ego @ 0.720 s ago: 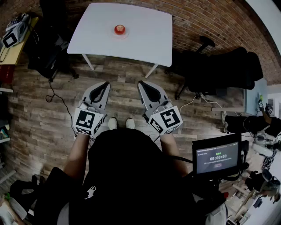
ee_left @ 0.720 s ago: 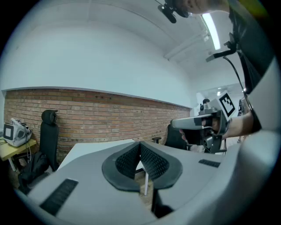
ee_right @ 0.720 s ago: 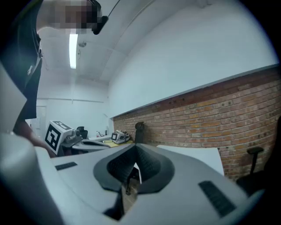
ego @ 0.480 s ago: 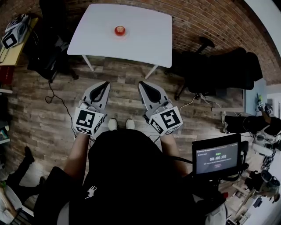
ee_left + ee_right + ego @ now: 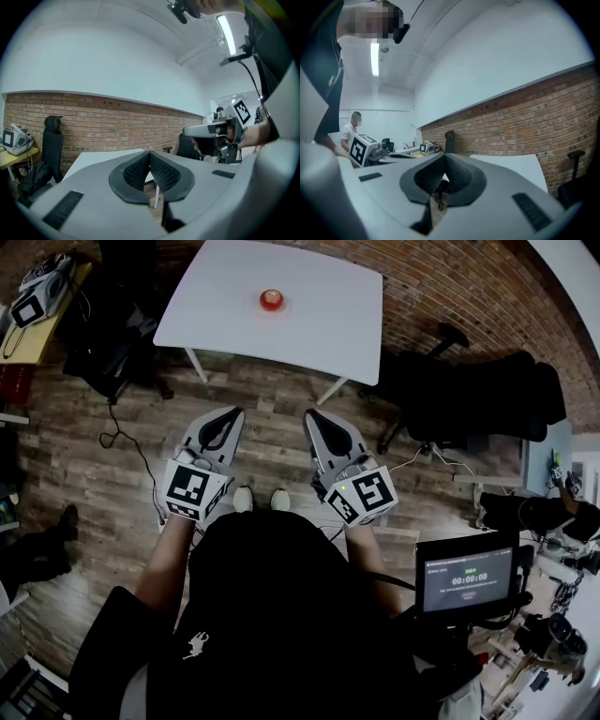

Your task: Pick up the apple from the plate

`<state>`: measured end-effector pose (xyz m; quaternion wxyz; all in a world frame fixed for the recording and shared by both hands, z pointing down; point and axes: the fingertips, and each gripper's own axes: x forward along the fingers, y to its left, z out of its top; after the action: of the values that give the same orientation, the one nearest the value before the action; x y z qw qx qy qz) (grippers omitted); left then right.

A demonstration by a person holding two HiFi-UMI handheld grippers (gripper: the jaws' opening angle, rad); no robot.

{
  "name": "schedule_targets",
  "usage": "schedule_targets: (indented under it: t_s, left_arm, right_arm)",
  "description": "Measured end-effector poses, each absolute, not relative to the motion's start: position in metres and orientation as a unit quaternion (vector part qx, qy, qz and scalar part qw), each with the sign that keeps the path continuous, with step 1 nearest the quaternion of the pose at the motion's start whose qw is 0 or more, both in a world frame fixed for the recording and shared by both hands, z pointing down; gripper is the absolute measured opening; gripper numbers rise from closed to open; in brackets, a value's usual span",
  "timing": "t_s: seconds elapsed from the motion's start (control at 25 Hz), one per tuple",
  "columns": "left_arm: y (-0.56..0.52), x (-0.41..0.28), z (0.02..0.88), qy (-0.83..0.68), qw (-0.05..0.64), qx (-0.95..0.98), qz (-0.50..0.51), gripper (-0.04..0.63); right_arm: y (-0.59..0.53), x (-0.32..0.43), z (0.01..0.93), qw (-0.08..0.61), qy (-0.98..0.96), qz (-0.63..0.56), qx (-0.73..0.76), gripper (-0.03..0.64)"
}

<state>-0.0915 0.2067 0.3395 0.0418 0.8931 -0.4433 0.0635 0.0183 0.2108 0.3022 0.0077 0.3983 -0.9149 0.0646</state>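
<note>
The task is at the approach step. The round red apple (image 5: 272, 300) sits on a small pale plate (image 5: 284, 307), hardly distinct, at 12 o'clock on the white rectangular table (image 5: 328, 324), well apart from both tools. The left gripper (image 5: 229, 416) and right gripper (image 5: 315, 418) are closed on nothing. The next move calls for stepping up to the table, opening 1 pair of jaws and straddling the apple. The room has a wood-plank floor (image 5: 94, 474) and a brick wall (image 5: 450, 287), with a black office chair (image 5: 487, 399) at 3 o'clock.

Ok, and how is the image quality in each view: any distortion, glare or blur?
Head view: strong fisheye, so the white table shows bowed edges, yet the apple is sharp. Left gripper view: dark round border, and the ceiling lamp glares. Right gripper view: same border, with a mosaic patch at top left.
</note>
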Motion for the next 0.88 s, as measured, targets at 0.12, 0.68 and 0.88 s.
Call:
schedule_targets:
  t_s: [0.12,0.68,0.88]
  left_arm:
    - [0.207,-0.098,0.341,-0.444,0.045,0.893,0.062,0.006]
    - [0.198,-0.121,0.343,-0.435,0.038,0.898,0.059,0.006]
    - [0.199,-0.135,0.347,-0.429,0.034,0.901,0.058,0.006]
  right_arm:
    - [0.209,0.013,0.302,0.006,-0.915,0.067,0.397,0.003]
    - [0.203,-0.011,0.305,0.023,-0.908,0.06,0.413,0.003]
    - [0.205,-0.024,0.309,0.023,-0.906,0.056,0.419,0.003]
